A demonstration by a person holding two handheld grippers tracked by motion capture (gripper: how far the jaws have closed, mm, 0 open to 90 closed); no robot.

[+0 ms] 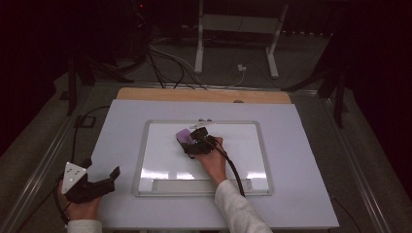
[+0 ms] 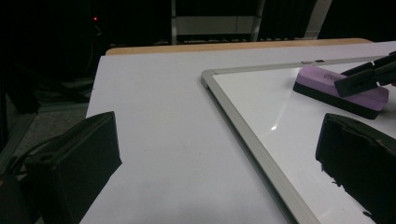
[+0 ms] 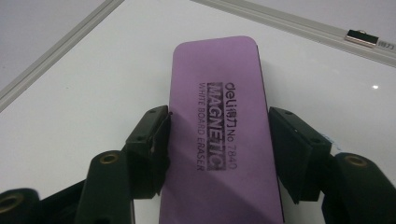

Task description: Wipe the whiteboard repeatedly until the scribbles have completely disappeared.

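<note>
Purple eraser (image 3: 219,135) lies flat on whiteboard (image 1: 243,145), upper left area. Right claw (image 3: 218,142) straddles it, left jaw touching, right jaw just off: uneven squeeze could twist eraser loose. Left claw (image 1: 99,182) apart, idle on bench (image 1: 301,194).

Dim room, dark surround; glare on whiteboard (image 1: 160,172).

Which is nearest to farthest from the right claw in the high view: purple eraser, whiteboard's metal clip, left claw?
1. purple eraser, between the right claw's jaws.
2. metal clip, just beyond, on the whiteboard's far edge.
3. left claw, off the board, near-left.
</note>
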